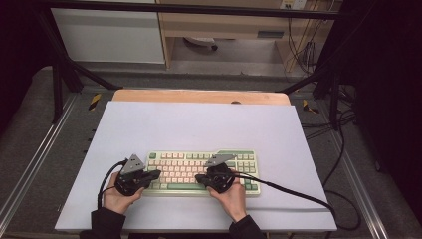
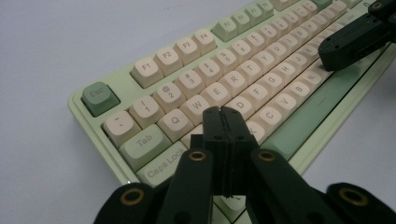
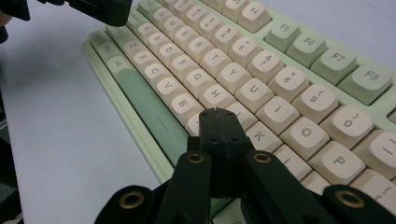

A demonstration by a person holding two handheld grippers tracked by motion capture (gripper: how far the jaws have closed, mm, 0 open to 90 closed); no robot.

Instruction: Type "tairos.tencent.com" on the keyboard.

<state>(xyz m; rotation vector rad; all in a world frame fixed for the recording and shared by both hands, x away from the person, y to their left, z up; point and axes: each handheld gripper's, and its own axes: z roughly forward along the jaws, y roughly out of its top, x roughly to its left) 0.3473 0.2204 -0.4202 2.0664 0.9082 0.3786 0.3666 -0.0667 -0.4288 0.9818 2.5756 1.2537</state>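
Observation:
A pale green keyboard with cream keys lies on the white mat, near its front edge. My left gripper is shut with nothing in it, and its tip hovers over the keyboard's left end. In the left gripper view the closed jaws sit just above the keys below Q and W. My right gripper is also shut and empty, over the lower middle rows. In the right gripper view its tip rests by the keys under H and J. Whether either tip touches a key I cannot tell.
A wooden table edge shows behind the mat. A black cable trails from the right gripper across the mat's right side. Dark frame legs and loose cables stand beyond the table.

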